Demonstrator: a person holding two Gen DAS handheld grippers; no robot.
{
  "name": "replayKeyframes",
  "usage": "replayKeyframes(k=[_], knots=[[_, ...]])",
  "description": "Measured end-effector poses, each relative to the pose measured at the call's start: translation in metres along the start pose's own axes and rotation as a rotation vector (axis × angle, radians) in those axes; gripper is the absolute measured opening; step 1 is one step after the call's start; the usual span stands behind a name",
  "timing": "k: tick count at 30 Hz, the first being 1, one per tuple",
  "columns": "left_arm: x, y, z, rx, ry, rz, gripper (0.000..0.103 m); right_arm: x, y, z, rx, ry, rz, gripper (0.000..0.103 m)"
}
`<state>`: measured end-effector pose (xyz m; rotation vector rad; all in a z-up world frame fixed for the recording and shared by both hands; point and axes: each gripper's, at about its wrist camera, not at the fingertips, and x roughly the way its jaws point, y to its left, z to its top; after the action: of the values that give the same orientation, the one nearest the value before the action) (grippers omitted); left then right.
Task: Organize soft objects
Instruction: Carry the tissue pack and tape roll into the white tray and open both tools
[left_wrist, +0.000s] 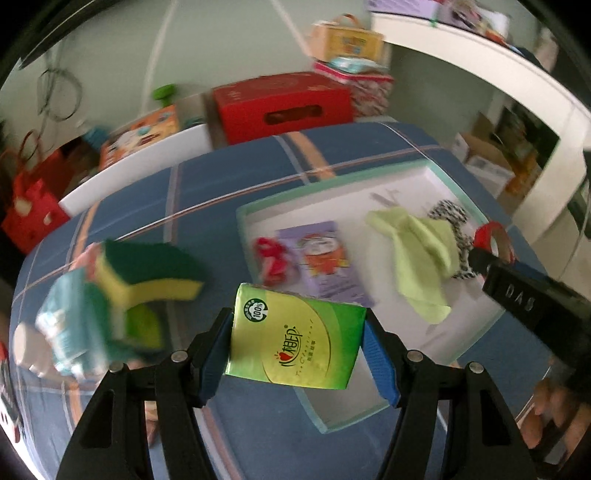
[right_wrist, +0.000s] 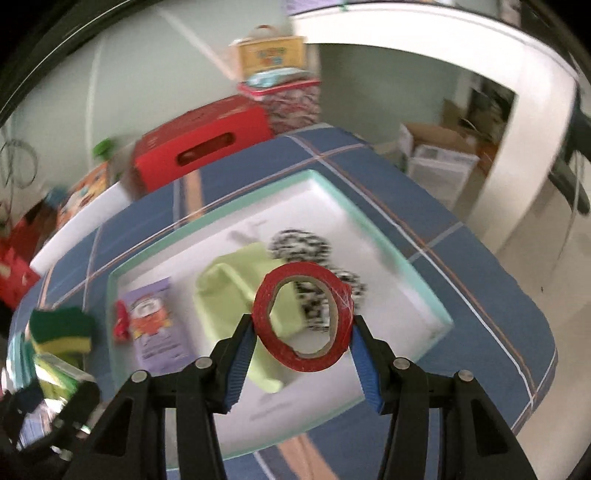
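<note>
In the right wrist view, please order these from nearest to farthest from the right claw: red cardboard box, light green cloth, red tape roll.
1. Red tape roll: held in the right claw.
2. Light green cloth: just behind, in the tray.
3. Red cardboard box: far, past the table edge.

Pale green wall (left_wrist: 110, 55), white doorframe (right_wrist: 532, 122), cardboard boxes (right_wrist: 439, 147) beyond.

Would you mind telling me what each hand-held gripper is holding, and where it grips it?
The left hand-held gripper clamps a green tissue pack by its two short sides. The right hand-held gripper pinches a red tape roll across its outer rim.
</note>
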<state>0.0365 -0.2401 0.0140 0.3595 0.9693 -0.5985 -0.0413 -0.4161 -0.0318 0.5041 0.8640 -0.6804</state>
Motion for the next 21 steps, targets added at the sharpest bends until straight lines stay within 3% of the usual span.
replayKeyframes(k=[9, 13, 21], knots=[[0.05, -0.03, -0.021, 0.074, 0.064, -0.064, 0.068, 0.021, -0.005, -0.006, -0.008, 0.067, 0.0, 0.055], [0.049, -0.028, -0.02, 0.065, 0.067, -0.106, 0.068, 0.02, -0.002, -0.009, -0.023, 0.072, 0.002, 0.056], [0.033, -0.014, -0.015, 0.03, 0.011, -0.094, 0.075, 0.008, 0.002, -0.006, -0.041, 0.036, -0.004, 0.067]])
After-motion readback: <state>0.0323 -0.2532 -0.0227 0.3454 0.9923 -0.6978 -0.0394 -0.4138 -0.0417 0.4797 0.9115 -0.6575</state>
